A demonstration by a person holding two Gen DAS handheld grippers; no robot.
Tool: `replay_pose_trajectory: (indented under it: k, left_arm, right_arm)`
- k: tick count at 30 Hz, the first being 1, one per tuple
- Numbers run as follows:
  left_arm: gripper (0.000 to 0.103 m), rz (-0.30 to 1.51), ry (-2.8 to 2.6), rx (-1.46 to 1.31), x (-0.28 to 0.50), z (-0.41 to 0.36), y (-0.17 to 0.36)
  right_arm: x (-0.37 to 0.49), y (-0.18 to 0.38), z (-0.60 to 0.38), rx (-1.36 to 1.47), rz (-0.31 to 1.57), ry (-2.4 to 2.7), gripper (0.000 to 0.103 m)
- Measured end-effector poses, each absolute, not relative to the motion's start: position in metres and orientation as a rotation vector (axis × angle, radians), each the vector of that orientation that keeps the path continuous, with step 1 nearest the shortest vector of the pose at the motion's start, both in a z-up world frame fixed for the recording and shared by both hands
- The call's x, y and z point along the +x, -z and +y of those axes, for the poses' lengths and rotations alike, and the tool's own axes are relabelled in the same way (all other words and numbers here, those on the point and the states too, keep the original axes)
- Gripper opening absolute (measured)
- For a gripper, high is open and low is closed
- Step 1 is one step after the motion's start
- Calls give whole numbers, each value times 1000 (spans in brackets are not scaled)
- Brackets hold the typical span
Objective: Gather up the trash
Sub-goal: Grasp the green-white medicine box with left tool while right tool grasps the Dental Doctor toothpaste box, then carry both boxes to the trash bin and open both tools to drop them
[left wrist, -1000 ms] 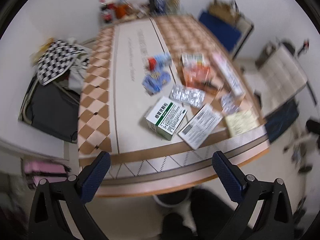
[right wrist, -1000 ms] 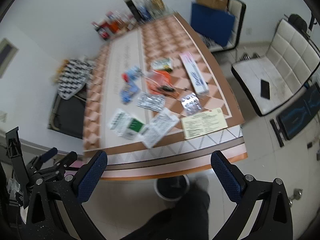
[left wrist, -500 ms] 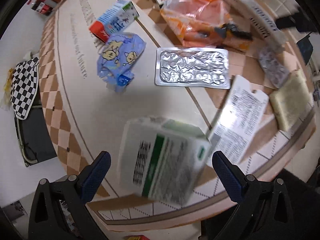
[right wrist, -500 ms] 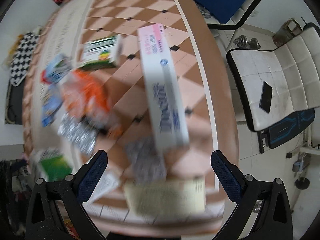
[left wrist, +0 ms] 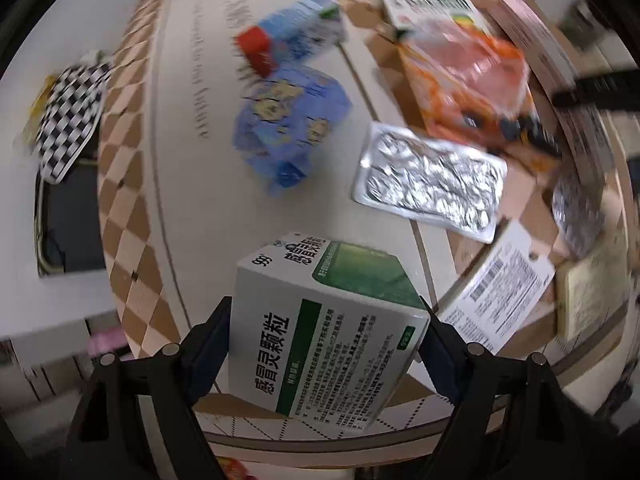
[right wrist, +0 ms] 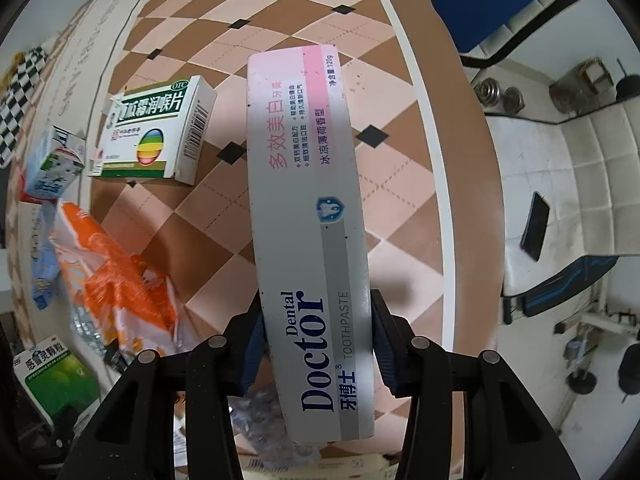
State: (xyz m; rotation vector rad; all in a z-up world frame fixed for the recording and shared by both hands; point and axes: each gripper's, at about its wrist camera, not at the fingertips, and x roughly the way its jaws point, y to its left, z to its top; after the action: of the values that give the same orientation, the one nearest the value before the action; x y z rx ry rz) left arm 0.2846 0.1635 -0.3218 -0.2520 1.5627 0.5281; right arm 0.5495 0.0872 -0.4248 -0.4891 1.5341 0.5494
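At six o'clock in the left wrist view, left gripper (left wrist: pixel 326 344) clamped across the green-and-white medicine box (left wrist: pixel 324 332), jaws just closed in, one pad flat on each side wall. Box tilted, far end toward twelve o'clock, over the near edge of the checkered table (left wrist: pixel 132 208). At six o'clock in the right wrist view, right gripper (right wrist: pixel 316 344) likewise just closed onto the long toothpaste carton (right wrist: pixel 308 216), pads pressing both long sides close to the near end, most of the carton stretching away toward twelve o'clock.

Likely trouble: carton gripped far off its middle, so possibly sagging or swinging about the pads on the lift and slipping free. Medicine box looks like thin card held near one end; squeezing harder risks denting the walls, squeezing less risks a twist and drop. Still lying about: foil blister sheet (left wrist: pixel 430 184) at two o'clock, blue wrapper (left wrist: pixel 292 128) at twelve, orange bag (right wrist: pixel 112 268) at nine, lozenge box (right wrist: pixel 156 132) at ten; a low sweep could knock these to the floor.
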Motion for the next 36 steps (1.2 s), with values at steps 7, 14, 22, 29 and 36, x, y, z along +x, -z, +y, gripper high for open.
replay_pose_trajectory:
  k: [7,14,22,29,36]
  left_arm:
    - [82,1442,-694,-336,265,175,284]
    - [82,1307,-747,-369,216,158,239]
    - [82,1202,-658,-352,116,119,214]
    - [82,1214,-564,-412,17,82,232]
    - [82,1335,-494,-523,-54,48,292]
  right_arm:
    - [533,387,61,-362,1522,-637,49]
    - [476,355,36,-319,1475,-705,49]
    - [349,305,-17,-204,1416,-722,49]
    - [203,295,-75,-172,1434,-719,49]
    - [85,347,-119,-230,1601,-717,49]
